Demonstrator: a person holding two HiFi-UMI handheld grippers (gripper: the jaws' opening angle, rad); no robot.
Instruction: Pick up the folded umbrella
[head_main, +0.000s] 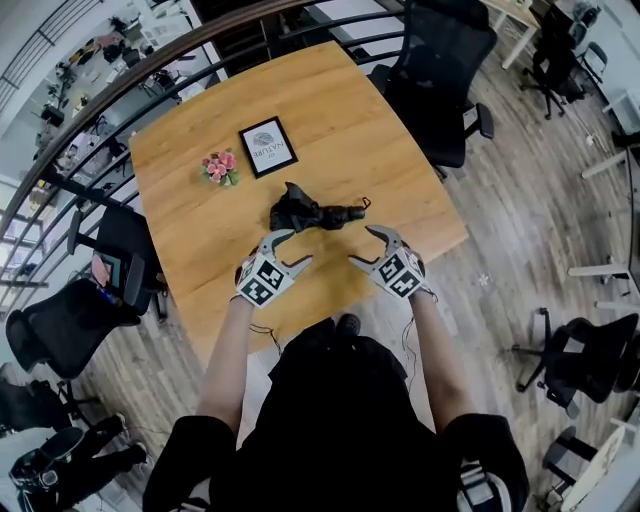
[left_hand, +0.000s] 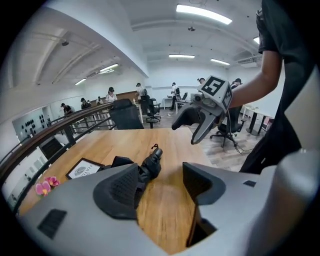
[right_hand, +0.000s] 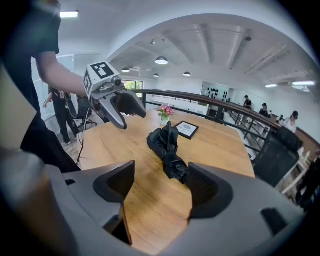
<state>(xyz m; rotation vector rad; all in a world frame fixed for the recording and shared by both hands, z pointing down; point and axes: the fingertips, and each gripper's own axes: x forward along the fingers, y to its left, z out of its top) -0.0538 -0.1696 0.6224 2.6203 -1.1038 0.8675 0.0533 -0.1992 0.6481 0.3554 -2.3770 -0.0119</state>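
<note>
The folded black umbrella (head_main: 310, 213) lies on the wooden table (head_main: 330, 110), its handle end pointing right. Both grippers hover over the table's near edge, just short of the umbrella. My left gripper (head_main: 290, 248) is at the umbrella's left end, open and empty. My right gripper (head_main: 364, 246) is by the handle end, also open and empty. In the left gripper view the umbrella (left_hand: 150, 167) lies ahead beyond the left jaw, with the right gripper (left_hand: 186, 132) across from it. In the right gripper view the umbrella (right_hand: 167, 145) lies ahead, its handle end at the right jaw; the left gripper (right_hand: 132, 120) hangs opposite.
A framed picture (head_main: 267, 146) and a small bunch of pink flowers (head_main: 219, 167) sit farther back on the table. Black office chairs stand at the far right (head_main: 440, 70) and left (head_main: 125, 255). A curved railing (head_main: 120, 90) runs behind the table.
</note>
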